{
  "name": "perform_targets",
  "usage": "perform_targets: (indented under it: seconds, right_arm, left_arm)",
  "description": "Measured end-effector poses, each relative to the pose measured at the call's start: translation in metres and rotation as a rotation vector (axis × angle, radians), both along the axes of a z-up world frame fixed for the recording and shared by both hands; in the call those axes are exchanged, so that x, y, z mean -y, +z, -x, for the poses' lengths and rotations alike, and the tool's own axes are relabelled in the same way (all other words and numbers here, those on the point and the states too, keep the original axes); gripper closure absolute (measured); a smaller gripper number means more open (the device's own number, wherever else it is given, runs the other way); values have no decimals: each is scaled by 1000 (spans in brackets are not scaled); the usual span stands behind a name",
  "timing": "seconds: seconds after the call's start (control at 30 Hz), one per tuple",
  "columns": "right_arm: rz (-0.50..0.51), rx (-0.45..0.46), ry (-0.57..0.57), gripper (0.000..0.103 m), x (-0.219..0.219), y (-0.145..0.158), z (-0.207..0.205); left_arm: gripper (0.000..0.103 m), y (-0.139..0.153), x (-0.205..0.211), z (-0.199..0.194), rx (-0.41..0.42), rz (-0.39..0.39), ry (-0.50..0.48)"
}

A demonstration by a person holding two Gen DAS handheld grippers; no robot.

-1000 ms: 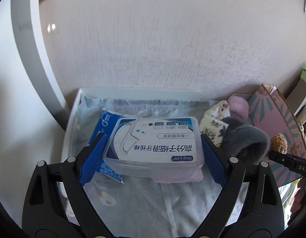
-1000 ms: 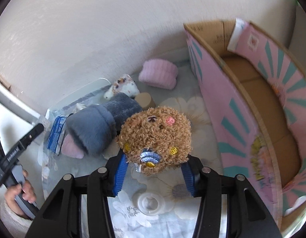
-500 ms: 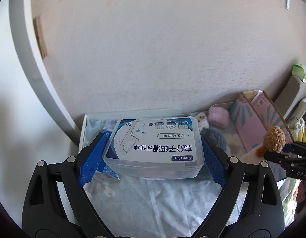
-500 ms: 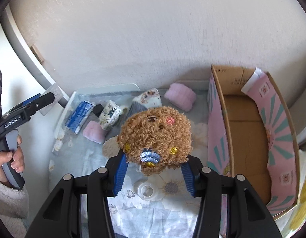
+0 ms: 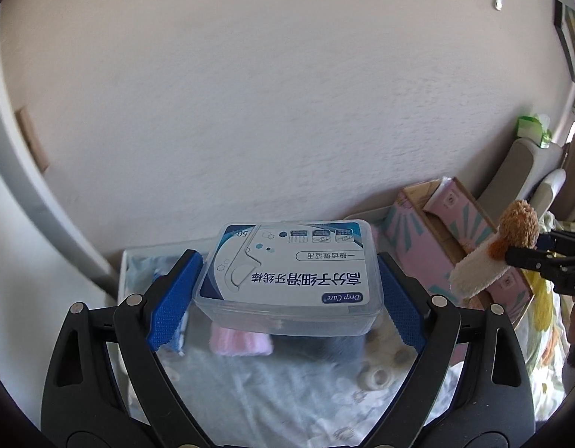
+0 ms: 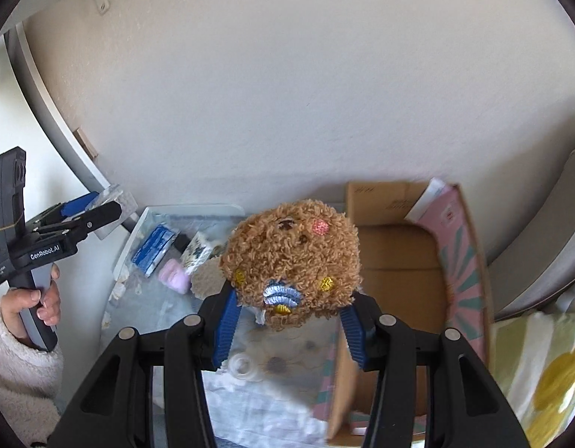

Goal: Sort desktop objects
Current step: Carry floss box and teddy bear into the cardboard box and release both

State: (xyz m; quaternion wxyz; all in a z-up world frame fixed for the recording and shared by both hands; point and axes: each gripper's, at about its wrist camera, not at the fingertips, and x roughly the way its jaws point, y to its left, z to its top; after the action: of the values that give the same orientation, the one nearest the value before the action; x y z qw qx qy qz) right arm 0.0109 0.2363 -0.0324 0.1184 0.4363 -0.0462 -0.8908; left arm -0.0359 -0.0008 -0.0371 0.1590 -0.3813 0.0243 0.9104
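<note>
Left hand-held gripper was clenched on the clear floss-pick box, blue pads pressing both short ends, box held up off the desk w/ label facing up. Below it on the floral cloth: a pink soft item, sth grey behind it (blurred, can't tell what), and a tape roll to the right.

Right hand-held gripper was grasping the brown plush toy, pads at its lower sides, toy lifted above the cloth, just left of the pink cardboard box. The box stood open at the right of the desk, by the far wall; its inside looked bare brown card.

In the right wrist view, far left of the desk had a white tray holding a blue packet, w/ a patterned item & the pink soft item near it. A 2nd tape roll lay near, under the gripper. The person's hand gripped the left tool's handle at the far left.
</note>
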Motion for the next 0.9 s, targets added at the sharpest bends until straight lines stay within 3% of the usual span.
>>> perform_targets:
  seconds: [0.27,0.57,0.9]
  right_arm:
    - [-35,-7,-27,57,-46,10,-2]
    - [-129,44,15,57,-79,-2,-7]
    - [-180,135,105,57,-94,-39,-3]
  left_arm:
    - [12,17,-66,12,-24,-21,-95]
    - [12,17,-145,25,-4,-49,-200]
    - [12,-25,-242,36,53,-8,-290]
